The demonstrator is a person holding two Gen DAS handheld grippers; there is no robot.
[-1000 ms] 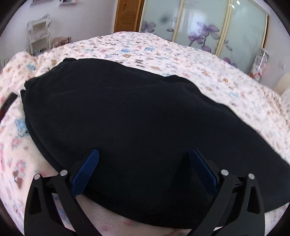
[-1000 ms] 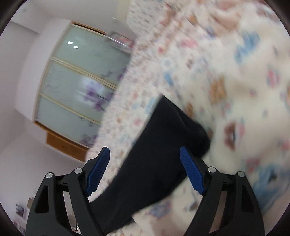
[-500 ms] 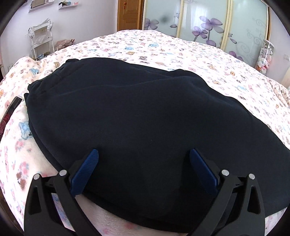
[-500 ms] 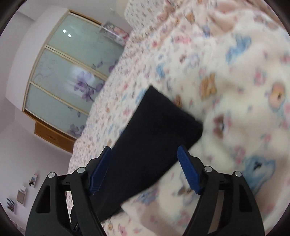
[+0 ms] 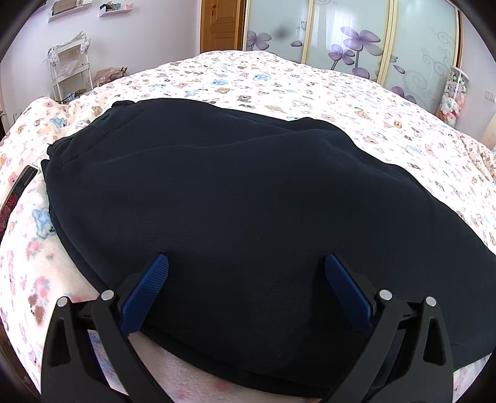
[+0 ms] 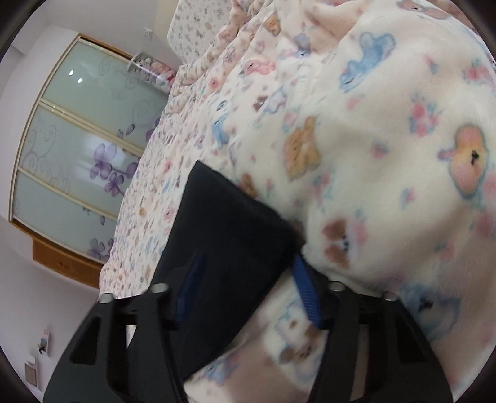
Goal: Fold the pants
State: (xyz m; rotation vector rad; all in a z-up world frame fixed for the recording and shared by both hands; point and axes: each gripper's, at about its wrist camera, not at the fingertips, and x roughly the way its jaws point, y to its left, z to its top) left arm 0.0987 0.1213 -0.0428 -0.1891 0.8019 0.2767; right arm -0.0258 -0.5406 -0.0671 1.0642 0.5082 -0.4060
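Dark navy pants (image 5: 232,186) lie spread flat on a bed with a cream animal-print blanket (image 5: 279,80). My left gripper (image 5: 246,266) hovers over their near edge, blue pads wide apart and the cloth beneath them; it is open and holds nothing. In the right wrist view the square end of a pant leg (image 6: 229,223) lies on the blanket (image 6: 372,155). My right gripper (image 6: 248,279) is low over that end and its jaws are closing, with the cloth between them. One pad overlaps the dark cloth and the other sits at its right edge; no firm pinch shows.
Frosted sliding wardrobe doors with purple flowers (image 5: 356,40) and a wooden door (image 5: 221,26) stand beyond the bed. A white rack (image 5: 69,74) is at the back left. A dark flat object (image 5: 18,189) lies at the bed's left edge. A tube of plush toys (image 5: 452,96) is at the right.
My right gripper has sunk onto the pant leg end, and its jaws have narrowed around the cloth. The left gripper and the pants under it have stayed put.
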